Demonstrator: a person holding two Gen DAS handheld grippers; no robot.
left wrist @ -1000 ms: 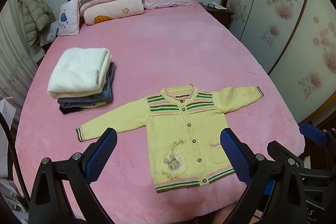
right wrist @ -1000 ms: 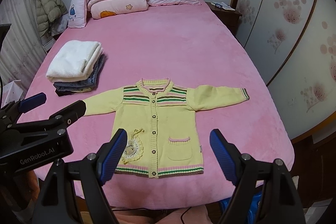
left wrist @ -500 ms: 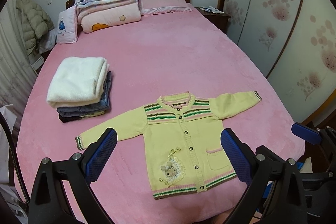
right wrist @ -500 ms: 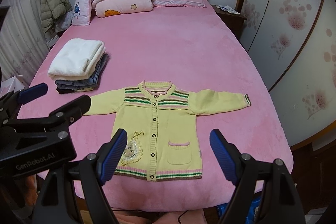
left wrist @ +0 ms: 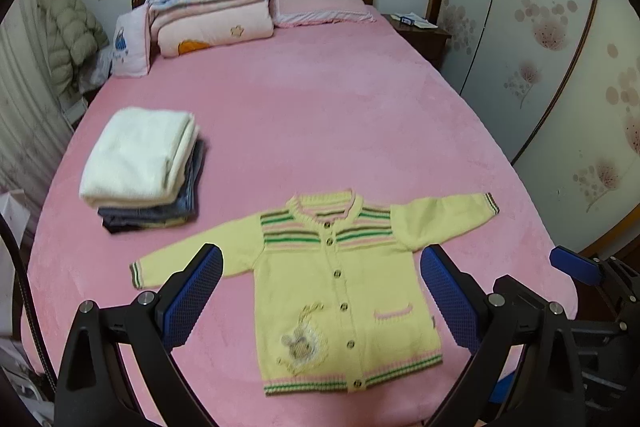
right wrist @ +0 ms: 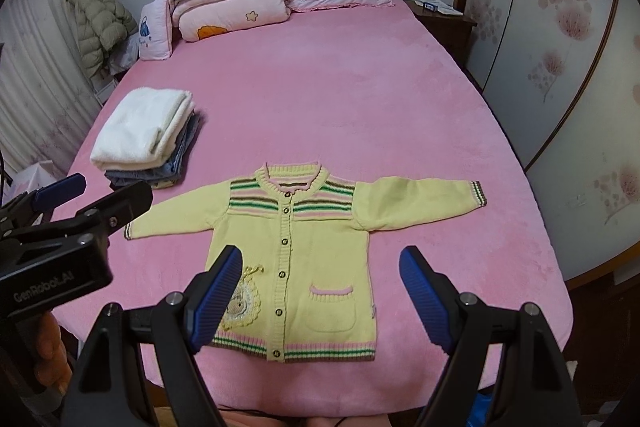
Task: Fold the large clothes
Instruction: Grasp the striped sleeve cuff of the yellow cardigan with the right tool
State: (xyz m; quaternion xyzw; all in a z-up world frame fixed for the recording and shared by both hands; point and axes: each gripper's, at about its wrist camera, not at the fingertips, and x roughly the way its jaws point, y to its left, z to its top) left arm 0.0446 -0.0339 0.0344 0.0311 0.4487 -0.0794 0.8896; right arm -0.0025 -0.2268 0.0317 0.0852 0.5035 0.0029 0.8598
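Note:
A yellow knitted cardigan with green and pink stripes lies flat and buttoned on the pink bed, both sleeves spread out sideways. It sits near the bed's foot edge. My left gripper hovers above the cardigan, open, nothing between its blue pads. My right gripper hangs over the cardigan's lower half, open too and empty. The left gripper's body shows at the left of the right wrist view, held by a hand.
A stack of folded clothes topped by a white towel lies on the bed's left side. Folded quilts and pillows fill the head end. Wardrobe doors run along the right; a puffy coat hangs left.
Both grippers have tilted upward and drawn back a little, so the cardigan sits lower in both views. The cardigan itself has not moved. Both grippers stay open.

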